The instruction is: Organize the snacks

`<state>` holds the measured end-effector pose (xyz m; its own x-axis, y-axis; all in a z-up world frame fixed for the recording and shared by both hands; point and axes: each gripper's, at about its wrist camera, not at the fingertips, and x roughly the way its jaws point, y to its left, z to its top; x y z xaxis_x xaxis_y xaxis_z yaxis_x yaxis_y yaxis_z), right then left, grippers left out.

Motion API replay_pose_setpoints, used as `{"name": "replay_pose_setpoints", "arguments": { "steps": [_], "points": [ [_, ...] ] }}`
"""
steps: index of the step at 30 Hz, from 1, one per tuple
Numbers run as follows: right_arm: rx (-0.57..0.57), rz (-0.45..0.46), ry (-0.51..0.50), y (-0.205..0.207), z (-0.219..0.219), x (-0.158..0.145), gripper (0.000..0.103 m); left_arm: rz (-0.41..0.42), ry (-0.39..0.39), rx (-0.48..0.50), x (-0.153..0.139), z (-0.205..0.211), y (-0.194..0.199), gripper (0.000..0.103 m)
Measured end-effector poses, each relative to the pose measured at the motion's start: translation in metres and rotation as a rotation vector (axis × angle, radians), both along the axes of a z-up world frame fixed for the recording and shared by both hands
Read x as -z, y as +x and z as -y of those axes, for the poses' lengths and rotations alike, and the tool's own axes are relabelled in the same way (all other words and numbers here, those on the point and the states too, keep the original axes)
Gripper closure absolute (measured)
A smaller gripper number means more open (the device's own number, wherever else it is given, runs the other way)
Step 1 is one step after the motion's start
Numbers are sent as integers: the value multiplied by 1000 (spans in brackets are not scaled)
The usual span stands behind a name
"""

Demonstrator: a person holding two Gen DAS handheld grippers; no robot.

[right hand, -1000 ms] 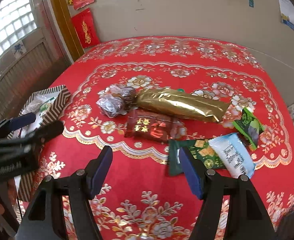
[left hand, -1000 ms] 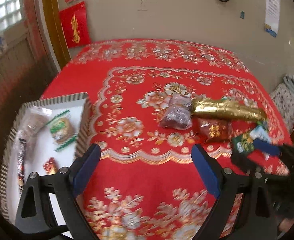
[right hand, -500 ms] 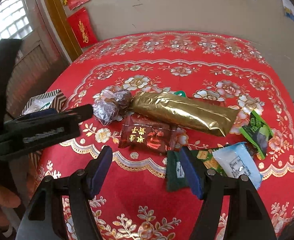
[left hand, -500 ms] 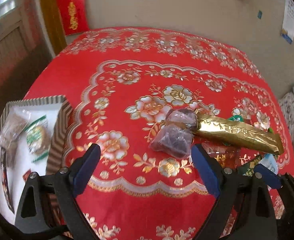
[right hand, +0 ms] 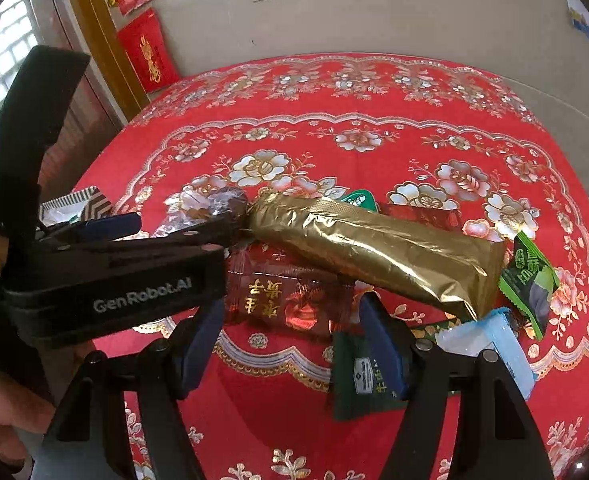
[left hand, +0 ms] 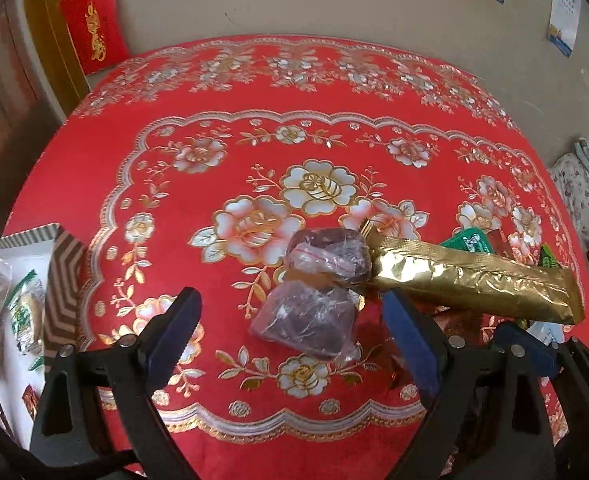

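While the left hand-held gripper (left hand: 290, 320) hangs spread around a clear-wrapped dark snack (left hand: 306, 322), pads apart from it | right hand-held gripper (right hand: 290, 340) spread above red packet (right hand: 290, 300) | bare bench (left hand: 254, 80) cloth beyond | left view alone shows striped tray (left hand: 60, 280) at bench edge.

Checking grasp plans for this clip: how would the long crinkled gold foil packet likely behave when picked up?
The long gold foil packet looks puffy and creased, so probably light and crushable. Its shiny film may be slippery. It overlaps the dark red wrapped snack, so lifting may nudge that.
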<state>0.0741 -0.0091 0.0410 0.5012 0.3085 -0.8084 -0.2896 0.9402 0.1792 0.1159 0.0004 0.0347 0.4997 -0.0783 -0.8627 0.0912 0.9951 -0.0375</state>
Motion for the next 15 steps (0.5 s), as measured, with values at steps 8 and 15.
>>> {"name": "replay_pose_setpoints", "arguments": {
  "steps": [8,15],
  "points": [
    [-51,-4,7,16,4,-1,32,-34,14,-5,13,2,11,11],
    [-105,-51,97,33,3,7,30,-31,-11,-44,12,-6,15,11]
  ]
}}
